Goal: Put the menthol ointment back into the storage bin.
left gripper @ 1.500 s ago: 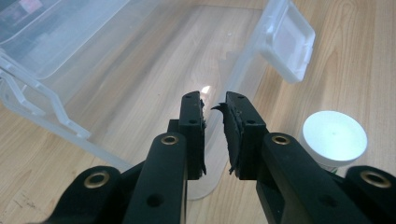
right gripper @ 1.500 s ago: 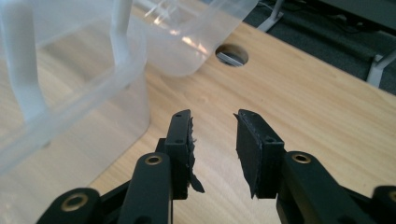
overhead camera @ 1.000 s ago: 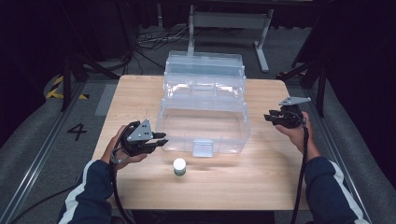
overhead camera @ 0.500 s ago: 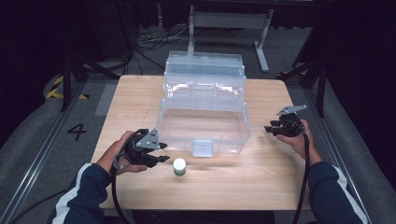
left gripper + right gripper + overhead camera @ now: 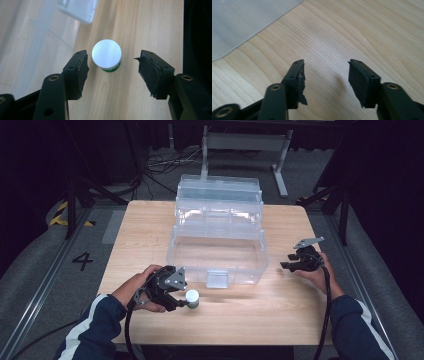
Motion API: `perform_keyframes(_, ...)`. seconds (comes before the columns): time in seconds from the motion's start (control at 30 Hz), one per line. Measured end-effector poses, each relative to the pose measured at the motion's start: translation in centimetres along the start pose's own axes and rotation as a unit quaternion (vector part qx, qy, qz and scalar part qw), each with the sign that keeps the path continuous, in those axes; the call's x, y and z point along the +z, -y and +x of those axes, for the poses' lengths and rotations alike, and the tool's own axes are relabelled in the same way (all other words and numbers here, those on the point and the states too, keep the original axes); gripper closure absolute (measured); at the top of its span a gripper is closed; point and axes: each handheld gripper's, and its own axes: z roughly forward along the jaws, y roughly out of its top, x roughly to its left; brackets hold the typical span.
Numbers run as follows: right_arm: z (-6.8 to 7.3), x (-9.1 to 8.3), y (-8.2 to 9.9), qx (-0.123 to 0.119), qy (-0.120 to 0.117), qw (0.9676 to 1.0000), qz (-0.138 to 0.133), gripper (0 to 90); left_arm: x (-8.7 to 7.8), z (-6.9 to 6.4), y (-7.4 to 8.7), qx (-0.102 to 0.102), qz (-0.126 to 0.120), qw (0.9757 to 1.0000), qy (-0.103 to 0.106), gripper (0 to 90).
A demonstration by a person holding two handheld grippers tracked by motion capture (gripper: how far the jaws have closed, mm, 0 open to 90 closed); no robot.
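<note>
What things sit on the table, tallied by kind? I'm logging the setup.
Clear plastic box: 1
White-capped small bottle: 1
Hand-held grippers, left gripper and right gripper: 2
Total: 4

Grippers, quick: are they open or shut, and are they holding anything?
Left gripper: open, just been opening, white-capped bottle between its jaws, not pressed.
Right gripper: open, just been opening, holding nothing, over the wooden table.
</note>
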Motion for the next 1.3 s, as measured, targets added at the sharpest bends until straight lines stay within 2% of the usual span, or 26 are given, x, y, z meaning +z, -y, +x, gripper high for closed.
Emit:
perform_keyframes(0.03,0.0,0.1,0.1,0.003,-0.007,1.0,-0.001,41.7,0.2,0.0,-0.2,0.004,0.006,1.0,0.003,38.8)
perform_keyframes(0.07,0.0,0.1,0.1,0.003,-0.007,1.0,-0.001,41.7,0.2,0.0,-0.2,0.004,0.006,1.0,0.003,38.7)
perform_keyframes(0.1,0.0,0.2,0.2,0.003,-0.012,0.9999,-0.005,38.0,0.3,0.0,-0.4,0.009,0.014,0.9998,0.007,38.7)
perform_keyframes(0.17,0.0,0.4,0.5,0.005,-0.019,0.9996,-0.021,37.2,0.6,-0.1,-0.7,0.009,0.023,0.9997,0.009,37.8)
perform_keyframes(0.3,0.4,1.2,0.8,-0.009,-0.022,0.9994,-0.025,31.8,1.4,0.1,-1.2,0.026,0.048,0.9984,0.011,37.4)
perform_keyframes(0.33,0.5,1.4,0.9,-0.01,-0.022,0.9993,-0.027,30.5,1.6,0.1,-1.3,0.023,0.051,0.9984,0.012,37.3)
perform_keyframes(0.37,0.5,1.5,1.0,-0.005,-0.026,0.999,-0.035,30.1,1.9,0.2,-1.4,0.03,0.058,0.9978,0.01,37.2)
perform_keyframes(0.4,0.5,1.6,1.0,0.0,-0.03,0.9988,-0.039,28.4,2.1,0.3,-1.5,0.029,0.064,0.9974,0.015,37.2)
perform_keyframes(0.43,0.5,1.7,1.0,-0.003,-0.031,0.9987,-0.041,27.6,2.4,0.4,-1.7,0.039,0.074,0.9963,0.021,37.4)
perform_keyframes(0.53,0.6,1.8,1.3,0.0,-0.032,0.998,-0.054,25.0,3.5,0.4,-2.2,0.043,0.099,0.9936,0.033,38.1)
perform_keyframes(0.57,0.6,1.9,1.3,0.001,-0.031,0.9979,-0.057,24.8,3.8,0.4,-2.3,0.044,0.105,0.9931,0.03,37.9)
perform_keyframes(0.67,0.7,1.9,1.3,0.002,-0.029,0.9978,-0.06,24.6,4.0,0.8,-2.7,0.044,0.104,0.993,0.036,37.8)
perform_keyframes(0.73,0.8,1.9,1.4,0.004,-0.027,0.9976,-0.063,24.5,4.1,1.0,-2.9,0.038,0.111,0.9928,0.025,37.7)
perform_keyframes(0.8,0.9,2.0,1.5,0.007,-0.025,0.9974,-0.067,24.5,4.4,1.2,-2.8,0.035,0.11,0.993,0.024,37.1)
perform_keyframes(1.03,1.0,1.9,1.5,0.005,-0.024,0.9975,-0.067,24.6,5.2,1.9,-2.5,0.032,0.124,0.991,0.038,35.8)
perform_keyframes(1.13,1.0,2.0,1.5,0.006,-0.024,0.9974,-0.068,24.5,6.1,2.2,-2.3,0.022,0.135,0.9895,0.045,35.1)
perform_keyframes(1.2,1.0,2.0,1.6,0.006,-0.024,0.9973,-0.069,24.5,6.3,2.3,-2.3,0.029,0.138,0.9889,0.048,35.0)
perform_keyframes(1.23,1.1,2.0,1.6,0.006,-0.024,0.9972,-0.07,24.5,6.5,2.3,-2.3,0.023,0.14,0.9887,0.049,34.5)
perform_keyframes(1.3,1.0,2.0,1.6,0.006,-0.026,0.997,-0.073,24.6,6.7,2.5,-2.4,0.024,0.142,0.9883,0.049,35.0)
